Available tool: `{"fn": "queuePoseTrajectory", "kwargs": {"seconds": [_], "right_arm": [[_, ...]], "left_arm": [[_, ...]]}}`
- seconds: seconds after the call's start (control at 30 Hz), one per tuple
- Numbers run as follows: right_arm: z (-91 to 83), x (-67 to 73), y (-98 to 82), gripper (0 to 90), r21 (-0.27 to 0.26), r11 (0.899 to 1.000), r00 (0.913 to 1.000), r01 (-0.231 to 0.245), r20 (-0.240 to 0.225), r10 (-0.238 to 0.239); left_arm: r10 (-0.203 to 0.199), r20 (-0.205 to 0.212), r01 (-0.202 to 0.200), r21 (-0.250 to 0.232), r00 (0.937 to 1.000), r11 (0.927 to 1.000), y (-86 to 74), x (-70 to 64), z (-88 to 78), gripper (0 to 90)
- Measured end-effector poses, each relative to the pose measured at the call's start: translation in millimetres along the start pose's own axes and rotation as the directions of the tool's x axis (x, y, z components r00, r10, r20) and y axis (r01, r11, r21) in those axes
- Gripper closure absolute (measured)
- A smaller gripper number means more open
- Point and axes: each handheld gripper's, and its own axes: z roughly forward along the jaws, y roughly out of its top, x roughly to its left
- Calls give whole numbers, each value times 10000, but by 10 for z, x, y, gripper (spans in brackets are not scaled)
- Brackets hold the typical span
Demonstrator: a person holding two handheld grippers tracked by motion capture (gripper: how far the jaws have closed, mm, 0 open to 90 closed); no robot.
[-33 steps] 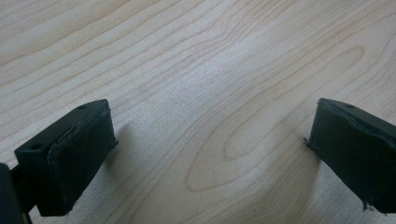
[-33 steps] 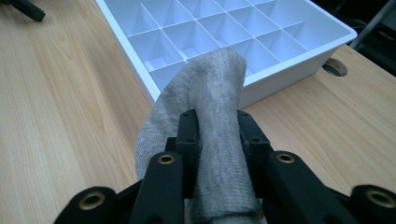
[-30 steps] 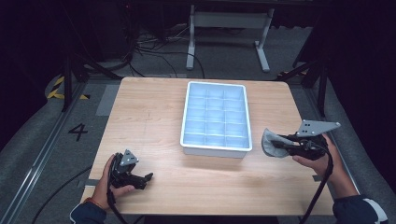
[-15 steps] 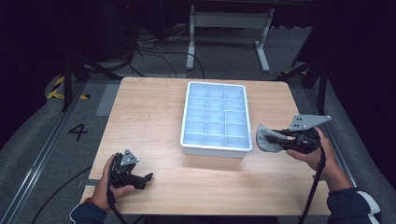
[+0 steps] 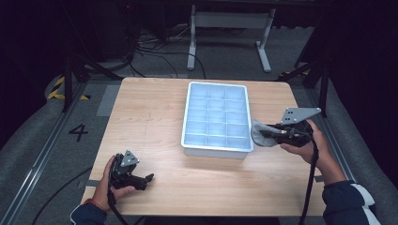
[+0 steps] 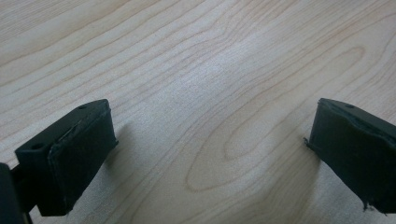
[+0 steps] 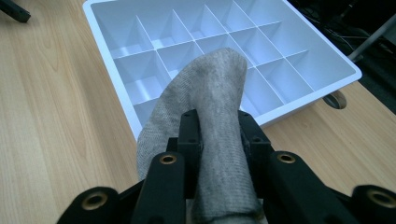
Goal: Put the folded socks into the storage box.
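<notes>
Grey sock (image 7: 212,116) is pinched tight between my right gripper (image 7: 218,128) jaws, so that one's closed down on the fabric with the toe end flopping out past the tips. From the high view the right gripper (image 5: 274,134) sits just off the near right corner of the white tray (image 5: 217,149), and the sock (image 5: 259,133) is hanging right beside that corner, nearly touching the tray's side wall, though I can't tell if it actually makes contact. In the right gripper view the sock's tip reaches over the tray's (image 7: 109,44) rim above the nearest compartments, lifted clear of the wood table (image 5: 150,117).

My left gripper (image 6: 210,154) is spread wide with nothing between the jaws, just bare wood grain under them. In the high view the left gripper (image 5: 136,177) is resting on the table well away from the tray, off toward its near left side, close to my edge of the table.
</notes>
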Motion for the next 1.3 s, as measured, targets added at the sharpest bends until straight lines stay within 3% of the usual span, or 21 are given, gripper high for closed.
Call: {"fn": "queuePoseTrajectory", "kwargs": {"seconds": [0.73,1.0,1.03,1.3], "right_arm": [[359,-36,259,751,377,9986,9991,377,-201,-369],[522,-72,277,751,583,9977,9994,339,-97,-334],[541,-84,280,751,554,9979,9995,324,-16,-324],[718,-123,281,755,850,9951,9988,496,-52,-494]], "left_arm": [[49,-21,-49,-38,10000,10000,-4,3,-4,11],[30,-27,-30,-20,10000,10000,-9,0,-8,13],[237,-88,-238,-52,9997,9997,-5,13,-10,14],[112,-10,-112,-21,9999,9999,-7,11,-12,16]]}}
